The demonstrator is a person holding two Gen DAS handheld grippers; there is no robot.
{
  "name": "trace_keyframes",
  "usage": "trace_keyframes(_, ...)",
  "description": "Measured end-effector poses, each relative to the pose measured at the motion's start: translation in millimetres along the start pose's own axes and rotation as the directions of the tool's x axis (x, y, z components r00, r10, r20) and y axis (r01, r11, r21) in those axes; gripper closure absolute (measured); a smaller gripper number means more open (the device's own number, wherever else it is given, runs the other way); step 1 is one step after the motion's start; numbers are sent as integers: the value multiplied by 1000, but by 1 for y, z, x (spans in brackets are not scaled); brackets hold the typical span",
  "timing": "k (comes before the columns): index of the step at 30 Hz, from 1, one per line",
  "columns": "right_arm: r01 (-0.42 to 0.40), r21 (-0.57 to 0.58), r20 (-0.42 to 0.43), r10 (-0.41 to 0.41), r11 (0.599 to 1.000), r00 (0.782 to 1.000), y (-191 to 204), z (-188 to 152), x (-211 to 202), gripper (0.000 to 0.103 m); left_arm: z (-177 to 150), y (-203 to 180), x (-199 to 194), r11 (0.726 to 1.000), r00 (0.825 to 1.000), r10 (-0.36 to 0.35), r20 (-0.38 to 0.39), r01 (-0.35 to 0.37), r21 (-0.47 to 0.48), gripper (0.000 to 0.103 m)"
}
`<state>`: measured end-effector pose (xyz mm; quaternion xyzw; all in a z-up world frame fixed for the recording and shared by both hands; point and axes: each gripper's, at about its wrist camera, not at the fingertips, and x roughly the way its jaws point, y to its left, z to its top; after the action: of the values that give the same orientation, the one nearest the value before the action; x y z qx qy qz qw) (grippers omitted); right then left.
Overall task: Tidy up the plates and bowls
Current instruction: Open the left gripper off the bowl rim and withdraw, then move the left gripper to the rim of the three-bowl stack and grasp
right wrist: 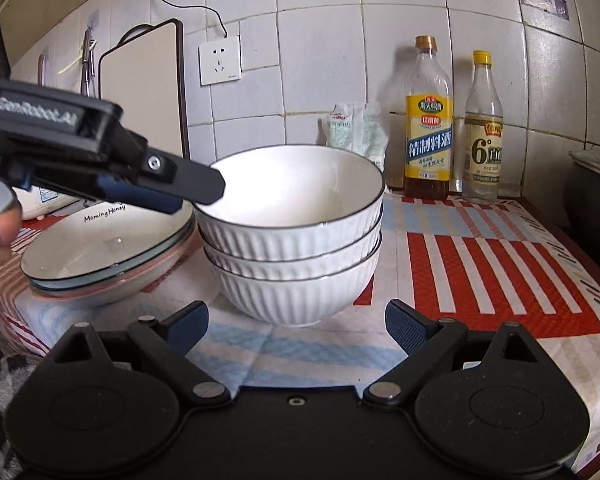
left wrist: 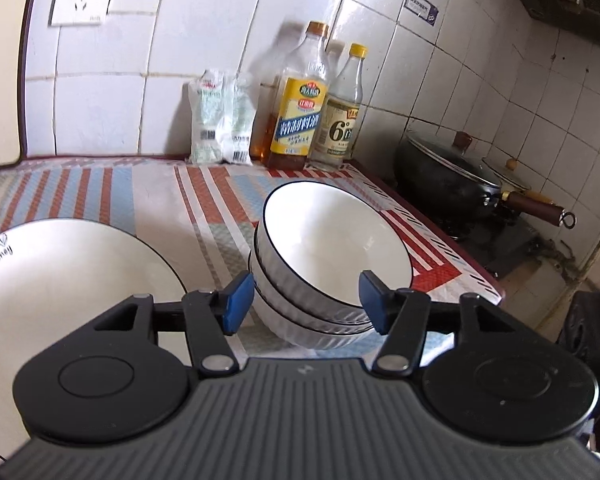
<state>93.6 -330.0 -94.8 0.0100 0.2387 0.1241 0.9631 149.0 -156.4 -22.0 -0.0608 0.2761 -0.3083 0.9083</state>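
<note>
Striped counter (right wrist: 500,272) against a tiled wall, carrying everything. Toward the left, a stack of shallow plates (right wrist: 108,264), the top one lettered "Morning Honey". Just beside it, touching or nearly so, a stack of three ribbed white bowls (right wrist: 296,248) with thin dark rims, nested upright near the counter's middle. Behind, against the tiles, a cooking-wine bottle (right wrist: 428,128), a vinegar bottle (right wrist: 483,136) and a soft white packet (right wrist: 356,128). Off to the right, a lidded black wok (left wrist: 452,172) on the stove.

Bowls and plates: glazed ceramic, so likely stiff, fairly heavy as stacks, slick on the glaze and apt to chip if knocked together. Ribbed outer wall probably the better purchase; best taken at the rim, one pad inside and one outside, one bowl at a time, or else the stack steadied from both sides low down.

Left claw (left wrist: 306,300): roughly half open, blue pads straddling the near side of the bowl stack, left pad just beside the wall; actual contact not clear, nothing held. Right claw (right wrist: 296,326): spread wide, low in front of the bottom bowl, short of it, empty.
</note>
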Motion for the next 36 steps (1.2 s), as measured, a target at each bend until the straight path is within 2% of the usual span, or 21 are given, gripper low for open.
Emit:
trace_keyframes(5, -12, 5, 8, 12, 1000, 1000, 1, -5, 8, 6, -6, -5, 2, 999, 1000, 9, 15, -10, 49, 40)
trace_keyframes(10, -11, -22, 40, 12, 1000, 999, 6, -5, 9, 6, -14, -6, 1, 996, 999, -12, 43, 8, 85, 33)
trace_keyframes(13, -2, -33, 53, 4, 999, 999, 6, -3, 10, 6, -20, -7, -1, 991, 997, -27, 69, 18, 129, 29)
trace_keyframes(18, -4, -63, 75, 9, 998, 997, 5, -1, 14, 4, -28, -4, 1, 988, 994, -57, 89, 44, 146, 19)
trace_keyframes(20, -12, -66, 69, 17, 998, 998, 2, 1, 19, 3, -30, -5, 7, 985, 996, -52, 73, 39, 165, 15)
trace_keyframes(25, -35, -17, 27, 35, 999, 999, -7, 5, 35, 2, -28, -7, 21, 981, 998, -39, 47, 29, 191, 12)
trace_keyframes(29, -56, 6, 22, 56, 998, 998, -7, 7, 42, 1, -26, -10, 31, 971, 998, -59, 26, 51, 234, 9)
trace_keyframes(31, -55, 11, 26, 55, 998, 998, -6, 9, 44, 0, -28, -15, 33, 958, 996, -71, 47, 55, 282, 7)
trace_keyframes(33, -59, 24, 27, 58, 998, 998, -6, 9, 47, 0, -29, -19, 34, 952, 997, -47, 61, 26, 304, 7)
trace_keyframes(36, -69, 31, 38, 68, 997, 997, -8, 8, 48, 0, -26, -16, 37, 961, 997, -50, 56, 33, 274, 5)
